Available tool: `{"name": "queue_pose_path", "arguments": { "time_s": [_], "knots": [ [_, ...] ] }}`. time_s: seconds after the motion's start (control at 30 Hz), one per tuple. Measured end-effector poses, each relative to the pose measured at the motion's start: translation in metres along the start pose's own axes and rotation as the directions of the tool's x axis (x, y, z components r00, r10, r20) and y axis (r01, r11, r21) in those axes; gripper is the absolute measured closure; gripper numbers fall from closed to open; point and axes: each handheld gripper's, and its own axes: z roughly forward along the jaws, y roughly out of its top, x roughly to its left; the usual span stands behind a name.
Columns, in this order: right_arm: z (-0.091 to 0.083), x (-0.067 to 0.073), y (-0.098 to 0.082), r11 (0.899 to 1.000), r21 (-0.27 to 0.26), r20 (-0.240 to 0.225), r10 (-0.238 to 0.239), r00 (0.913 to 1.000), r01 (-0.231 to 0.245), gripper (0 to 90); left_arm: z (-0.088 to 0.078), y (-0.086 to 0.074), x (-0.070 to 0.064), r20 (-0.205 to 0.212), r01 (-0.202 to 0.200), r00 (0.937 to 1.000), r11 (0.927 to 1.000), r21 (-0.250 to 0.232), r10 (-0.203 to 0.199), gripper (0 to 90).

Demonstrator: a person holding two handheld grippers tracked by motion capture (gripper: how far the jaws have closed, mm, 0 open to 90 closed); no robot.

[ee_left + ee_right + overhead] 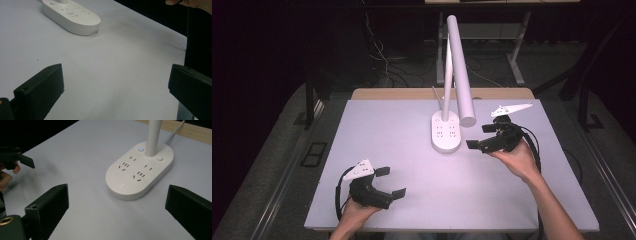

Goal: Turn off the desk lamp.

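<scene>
**Ana:** Lamp base first. From the high view, where does it stand?

**Ben:** It's a white oval with sockets, on the white tabletop, a little toward the far edge. A white stem rises from its far end, and the long white lamp head slants down so its end hangs just right of the base.

**Ana:** And the tools?

**Ben:** The right tool is held in the right hand just right of the base, jaws spread wide and empty, pointing toward the base without touching it. The left tool sits well apart from the base, toward the near edge and left of it, held in the left hand, jaws likewise parted with nothing between them.

**Ana:** Left gripper view?

**Ben:** The left tool has its two black jaws far apart over bare tabletop. The base lies beyond them at upper left, well clear.

**Ana:** Right gripper view?

**Ben:** The right tool is wide open, and the base lies just past the jaws, between their lines. Socket slots face up; a lit button and a plain button flank the stem. A white cord runs off behind the base. The left tool appears well left of the base.
</scene>
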Motion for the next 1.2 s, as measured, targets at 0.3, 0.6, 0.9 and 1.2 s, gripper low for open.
{"name": "queue_pose_path", "arguments": {
  "time_s": [0.3, 0.6, 0.9, 1.2],
  "knots": [
    [0.004, -0.009, 0.02, 1.0, -0.018, 0.004, 0.009, 1.0, -0.009, 5.0, 0.0, 0.0, 0.0, -0.002, 0.001, 1.0, 1.0, -0.004, -0.001, 0.0],
    [0.015, -0.022, 0.035, 1.0, 0.001, 0.024, 0.019, 0.9995, -0.019, 5.2, -0.001, 0.0, 0.001, -0.004, 0.004, 1.0, 1.0, -0.008, -0.004, 0.0],
    [0.025, -0.046, 0.041, 0.999, -0.007, 0.049, 0.047, 0.9977, -0.047, 14.3, -0.002, 0.0, 0.001, -0.002, 0.003, 1.0, 0.9999, -0.012, -0.003, 0.0],
    [0.044, -0.061, 0.049, 0.998, 0.008, 0.045, 0.062, 0.9971, -0.062, 24.2, -0.004, 0.001, 0.002, -0.006, 0.004, 1.0, 0.9999, -0.017, -0.004, 0.0]
  ]
}}
